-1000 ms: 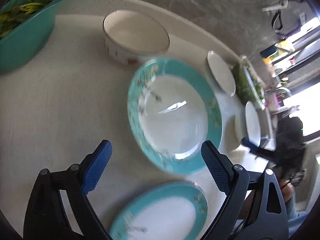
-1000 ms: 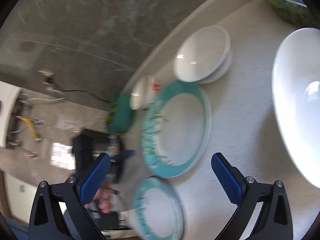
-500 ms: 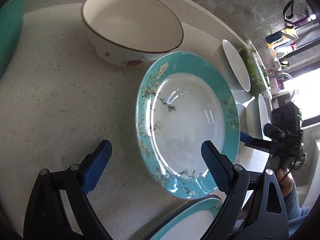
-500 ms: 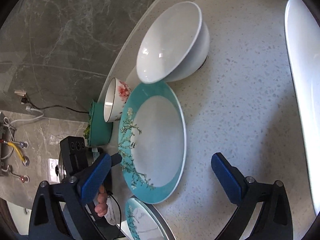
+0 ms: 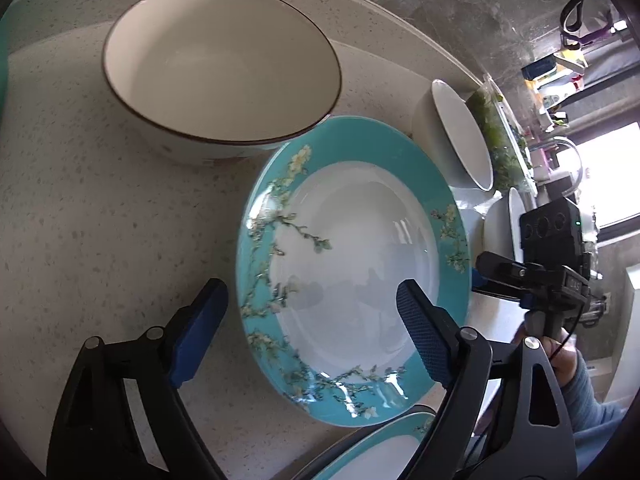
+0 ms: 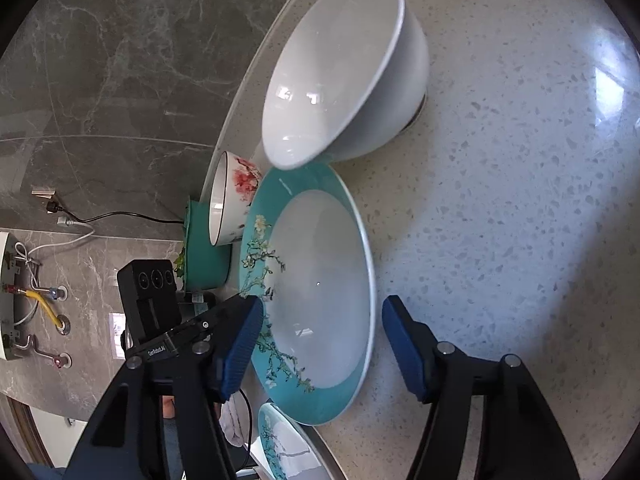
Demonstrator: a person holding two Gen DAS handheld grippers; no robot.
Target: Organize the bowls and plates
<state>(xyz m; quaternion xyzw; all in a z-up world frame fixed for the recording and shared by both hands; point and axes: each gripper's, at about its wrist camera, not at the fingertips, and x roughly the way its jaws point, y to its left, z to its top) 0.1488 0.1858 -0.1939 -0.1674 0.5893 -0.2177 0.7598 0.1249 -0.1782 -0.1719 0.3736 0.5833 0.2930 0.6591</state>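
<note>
Speckled pale countertop [image 5: 100, 220] backed by grey marble wall fills both views, crowded with dishes. At the centre lies the large teal-rimmed plate [image 5: 352, 272] with a white well and blossom sprays, flat on the counter; a cream bowl with a dark rim [image 5: 220, 80] sits just behind it, a white bowl [image 6: 340, 72] stands beside its far edge, and a second teal plate [image 5: 384, 452] peeks in at the near edge. Over the last second you brought both tools down from higher up, so the plate now looms large. Your left gripper [image 5: 312, 328] stands spread, one pad off the plate on the bare counter, the other over the well, nothing pinched. Your right gripper [image 6: 320, 340] has just been closing, its jaws now straddling the plate's opposite side with the rim between them, though the pads do not appear to press on it yet. You seem set to lift this plate from two sides, probably to stack it with its twin.
</note>
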